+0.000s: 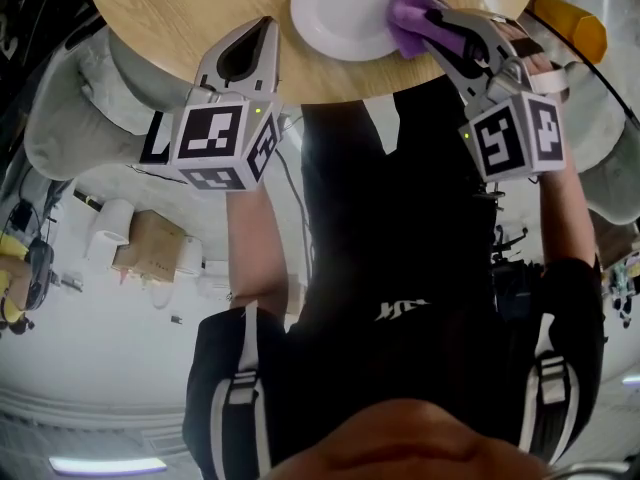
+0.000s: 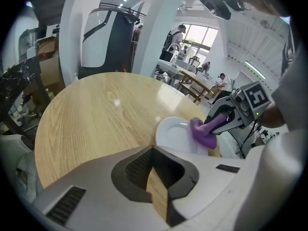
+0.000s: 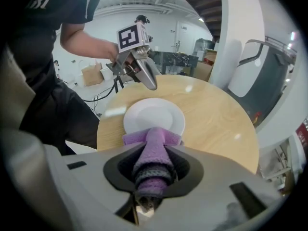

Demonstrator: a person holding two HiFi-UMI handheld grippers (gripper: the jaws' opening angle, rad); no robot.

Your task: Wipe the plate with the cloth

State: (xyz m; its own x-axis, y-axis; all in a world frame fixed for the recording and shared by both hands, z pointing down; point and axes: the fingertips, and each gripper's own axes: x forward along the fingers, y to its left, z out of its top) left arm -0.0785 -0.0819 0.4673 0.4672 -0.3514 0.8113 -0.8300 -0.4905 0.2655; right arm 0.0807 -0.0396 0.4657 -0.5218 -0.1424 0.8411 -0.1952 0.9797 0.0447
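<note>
A white plate [image 1: 342, 10] sits near the front edge of the round wooden table [image 1: 180, 13]. My right gripper [image 1: 432, 20] is shut on a purple cloth [image 1: 410, 20], which rests on the plate's right rim. In the right gripper view the cloth [image 3: 153, 150] bunches between the jaws, with the plate [image 3: 154, 115] just beyond. My left gripper [image 1: 262, 38] is shut with nothing in it and hovers over the table edge, left of the plate. The left gripper view shows the plate [image 2: 175, 134], the cloth [image 2: 203, 133] and the right gripper [image 2: 226, 121] ahead to the right.
An orange object [image 1: 570, 26] lies at the far right beyond the table. Grey chairs [image 1: 70, 108] stand around the table. A cardboard box [image 1: 145, 240] and white cups sit on the floor at left. Bare wood [image 2: 96, 119] stretches left of the plate.
</note>
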